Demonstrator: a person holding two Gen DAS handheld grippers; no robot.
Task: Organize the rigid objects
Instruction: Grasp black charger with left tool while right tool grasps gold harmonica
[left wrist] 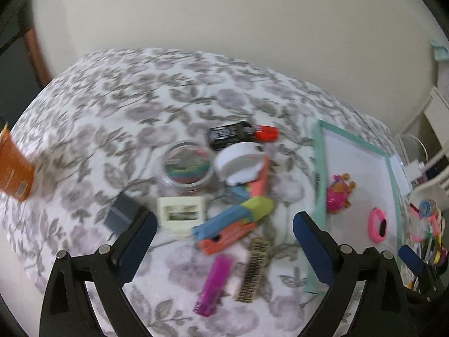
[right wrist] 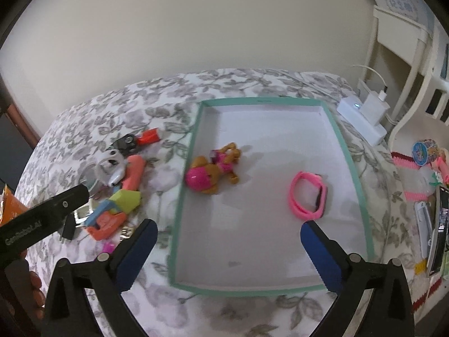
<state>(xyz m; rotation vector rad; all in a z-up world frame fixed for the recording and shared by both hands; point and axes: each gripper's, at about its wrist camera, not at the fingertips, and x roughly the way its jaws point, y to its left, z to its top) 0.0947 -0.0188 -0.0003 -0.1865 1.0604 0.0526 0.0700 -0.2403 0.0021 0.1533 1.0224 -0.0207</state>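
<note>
Left tool spread wide, gripping nothing, over a heap of stationery on the floral bedspread. Right tool equally wide and empty, above the teal-rimmed tray containing a toy dog and a pink band, well apart.

Landmark: teal-rimmed tray, white floor, flat on floral cloth.

Inside tray: brown toy dog with pink helmet, on its side, near left wall; pink wristband, on edge, towards right wall.

Left of tray, outside: loose pile with white tape dispenser, clear jar, blue-green stapler, magenta highlighter.
</note>
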